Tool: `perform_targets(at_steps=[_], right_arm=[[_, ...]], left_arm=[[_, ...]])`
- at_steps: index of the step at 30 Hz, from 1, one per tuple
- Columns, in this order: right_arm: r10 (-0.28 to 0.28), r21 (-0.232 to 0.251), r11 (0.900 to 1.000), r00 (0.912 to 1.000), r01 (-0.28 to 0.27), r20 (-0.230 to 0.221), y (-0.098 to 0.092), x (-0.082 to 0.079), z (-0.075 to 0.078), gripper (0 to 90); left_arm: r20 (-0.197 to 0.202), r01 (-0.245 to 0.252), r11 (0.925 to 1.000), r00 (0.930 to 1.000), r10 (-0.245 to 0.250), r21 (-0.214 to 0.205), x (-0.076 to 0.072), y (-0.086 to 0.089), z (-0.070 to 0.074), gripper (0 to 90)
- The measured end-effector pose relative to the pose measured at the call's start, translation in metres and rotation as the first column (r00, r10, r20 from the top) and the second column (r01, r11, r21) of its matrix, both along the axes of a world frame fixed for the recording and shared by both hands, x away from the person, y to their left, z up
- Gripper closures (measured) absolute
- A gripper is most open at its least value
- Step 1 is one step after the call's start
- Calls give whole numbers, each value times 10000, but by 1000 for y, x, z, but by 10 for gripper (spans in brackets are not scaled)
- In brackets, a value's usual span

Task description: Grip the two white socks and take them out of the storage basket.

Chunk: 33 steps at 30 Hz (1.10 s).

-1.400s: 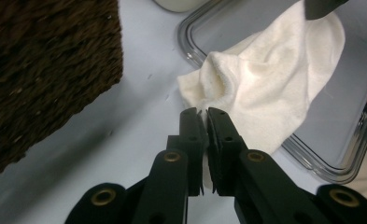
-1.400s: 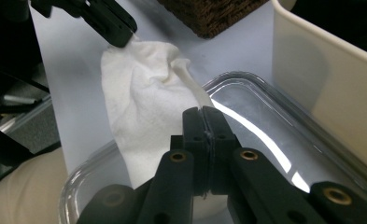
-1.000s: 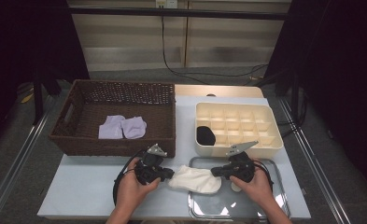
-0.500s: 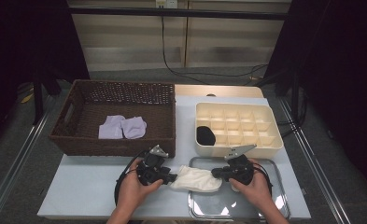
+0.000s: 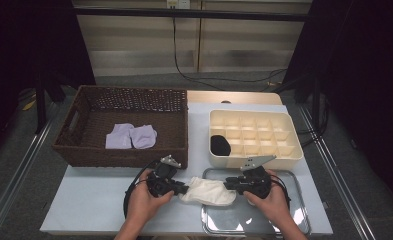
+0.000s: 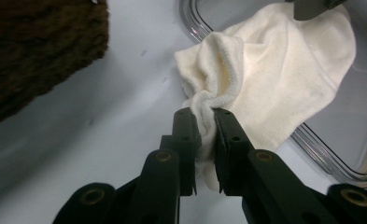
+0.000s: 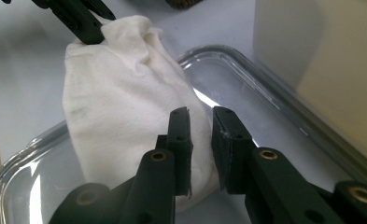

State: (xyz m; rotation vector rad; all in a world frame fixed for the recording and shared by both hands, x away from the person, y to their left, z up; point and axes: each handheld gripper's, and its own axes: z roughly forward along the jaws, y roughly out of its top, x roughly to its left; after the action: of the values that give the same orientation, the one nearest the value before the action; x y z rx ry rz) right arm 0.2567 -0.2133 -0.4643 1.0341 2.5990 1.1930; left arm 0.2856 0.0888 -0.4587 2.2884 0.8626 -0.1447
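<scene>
— Left gripper view first: how do the fingers (image 6: 187,122) stand?
— The left gripper (image 6: 203,116) has just been closing; its fingers sit narrow, pinching the ribbed cuff of the cream sock (image 6: 270,79).
— And the right gripper (image 7: 201,116)?
— Its jaws have just been opening. A slim gap shows between them, with the sock's other end bunched against the inner finger; whether the pads press it, I cannot tell.
— Where does the sock lie?
— Stretched between both pairs of fingers, half over the steel tray (image 5: 284,225), half on the counter (image 5: 84,200).
</scene>
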Motion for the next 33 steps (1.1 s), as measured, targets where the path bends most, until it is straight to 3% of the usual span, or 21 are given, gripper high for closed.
perform_targets(at_steps=[4, 5, 7, 8, 11, 13, 15, 16, 19, 25, 33], right_arm=[[177, 125, 9998, 9998, -178, 118, 7, 0, 8, 783], [284, 300, 9991, 9995, -289, 167, 12, 1, 12, 857], [330, 429, 9985, 9994, -335, 140, 15, 2, 14, 880], [443, 455, 9979, 9988, -453, 227, 19, 2, 16, 899], [889, 570, 9943, 9959, -897, 155, 36, 3, 17, 900], [1434, 511, 9883, 9895, -1440, 165, 55, 3, 14, 899], [1530, 539, 9866, 9881, -1538, 177, 61, 3, 13, 899], [1702, 447, 9843, 9853, -1707, 140, 67, 4, 11, 899], [1998, 232, 9796, 9798, -1997, -25, 82, 5, 4, 899], [2129, -114, 9769, 9766, -2134, -311, 101, 8, -11, 897], [2165, 20, 9763, 9759, -2165, -275, 119, 14, -14, 900]], left_arm=[[-31, -24, 10000, 10000, 24, 27, 2, 7, 6, 800], [-77, -35, 10000, 10000, 35, 36, 3, 8, 7, 800], [-110, 9, 9999, 9999, -8, 101, 4, 11, 7, 800], [-115, 87, 9995, 9999, -83, 301, 5, 11, 7, 800], [-249, 84, 9995, 9997, -77, 293, 4, 13, 10, 800], [-239, 70, 9996, 9997, -64, 276, 5, 15, 12, 800], [-244, -210, 9998, 9995, 211, 43, 4, 18, 14, 800], [-297, 44, 9998, 9995, -39, 188, 6, 21, 15, 800], [-483, -78, 9999, 9988, 83, 113, 6, 26, 19, 799], [-786, -77, 9999, 9969, 88, 142, 6, 38, 24, 799], [-813, 31, 10000, 9967, -31, 5, 7, 39, 35, 799]])
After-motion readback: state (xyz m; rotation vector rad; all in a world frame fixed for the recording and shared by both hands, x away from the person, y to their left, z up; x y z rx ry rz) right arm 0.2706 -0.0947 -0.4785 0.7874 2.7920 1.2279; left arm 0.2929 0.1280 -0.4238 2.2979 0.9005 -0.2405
